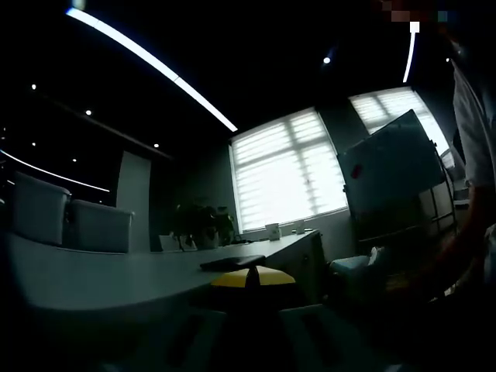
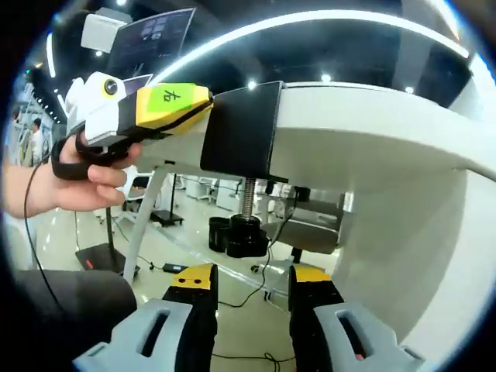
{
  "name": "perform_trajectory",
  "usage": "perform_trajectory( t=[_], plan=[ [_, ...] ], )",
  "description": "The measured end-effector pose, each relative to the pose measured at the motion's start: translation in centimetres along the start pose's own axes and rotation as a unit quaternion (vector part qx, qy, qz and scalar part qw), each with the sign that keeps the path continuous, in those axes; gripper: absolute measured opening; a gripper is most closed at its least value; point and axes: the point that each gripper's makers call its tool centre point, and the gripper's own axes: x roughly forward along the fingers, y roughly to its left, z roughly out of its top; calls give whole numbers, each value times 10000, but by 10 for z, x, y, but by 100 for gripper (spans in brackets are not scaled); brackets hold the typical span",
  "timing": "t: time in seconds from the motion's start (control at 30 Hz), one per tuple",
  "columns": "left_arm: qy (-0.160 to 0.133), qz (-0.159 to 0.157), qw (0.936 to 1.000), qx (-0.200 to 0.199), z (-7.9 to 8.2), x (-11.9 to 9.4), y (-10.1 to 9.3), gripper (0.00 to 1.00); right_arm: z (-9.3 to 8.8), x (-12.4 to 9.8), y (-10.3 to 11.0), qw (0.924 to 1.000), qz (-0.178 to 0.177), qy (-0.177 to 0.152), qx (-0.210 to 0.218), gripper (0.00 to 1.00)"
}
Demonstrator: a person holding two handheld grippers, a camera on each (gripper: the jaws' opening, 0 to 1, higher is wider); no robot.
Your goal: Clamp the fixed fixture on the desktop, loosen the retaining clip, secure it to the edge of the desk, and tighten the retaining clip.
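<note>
The black clamp fixture (image 2: 240, 128) hugs the edge of the white desk (image 2: 372, 124). Its threaded screw (image 2: 248, 198) hangs below, ending in a black knob (image 2: 246, 236). My left gripper (image 2: 167, 105), yellow-tipped and held by a hand, comes in from the left with its tips on the fixture's top. In the left gripper view that gripper (image 1: 252, 277) is shut on the fixture's flat dark top plate (image 1: 232, 262) lying on the desk (image 1: 101, 275). My right gripper (image 2: 252, 283) is under the desk and open, just below the knob without touching it.
Grey chairs (image 1: 39, 209) stand along the desk's far side and cups (image 1: 273, 231) sit at its far end. A bright window (image 1: 291, 167) and a whiteboard (image 1: 391, 167) lie beyond. Under the desk are a slanted leg (image 2: 147, 209) and floor cables (image 2: 256, 294).
</note>
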Motion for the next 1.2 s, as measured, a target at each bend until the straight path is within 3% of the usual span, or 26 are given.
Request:
perform_trajectory(
  t=[0.17, 0.23, 0.3, 0.43, 0.53, 0.73, 0.87, 1.2],
  plan=[
    [-32, -8, 10000, -15, 1, 1, 0, 1, 3, -15, 5, 9954, -942, 19, 159, 33],
    [-29, -2, 10000, -7, 1, 1, 0, 1, 2, -23, -1, 9848, -1601, 33, 670, 32],
    [-27, 7, 10000, -2, 1, 1, 1, 1, 4, -27, -3, 9784, -1891, 36, 831, 32],
    [-53, -2, 10000, -48, 1, 1, 1, 1, 23, -25, 5, 9796, -1961, -114, 415, 32],
    [-47, -6, 10000, -38, 1, 2, 1, 1, 29, -19, 9, 9797, -1954, -169, 419, 31],
    [-31, 3, 10000, -15, 0, 1, 0, 1, 27, -5, 2, 9763, -2143, -184, 224, 30],
    [-31, -5, 10000, -12, 0, 1, 0, 1, 25, 0, -5, 9751, -2186, -192, 308, 29],
    [-35, -5, 10000, -9, 0, 0, 0, 1, 21, 5, -5, 9778, -2070, -209, 247, 25]
  ],
)
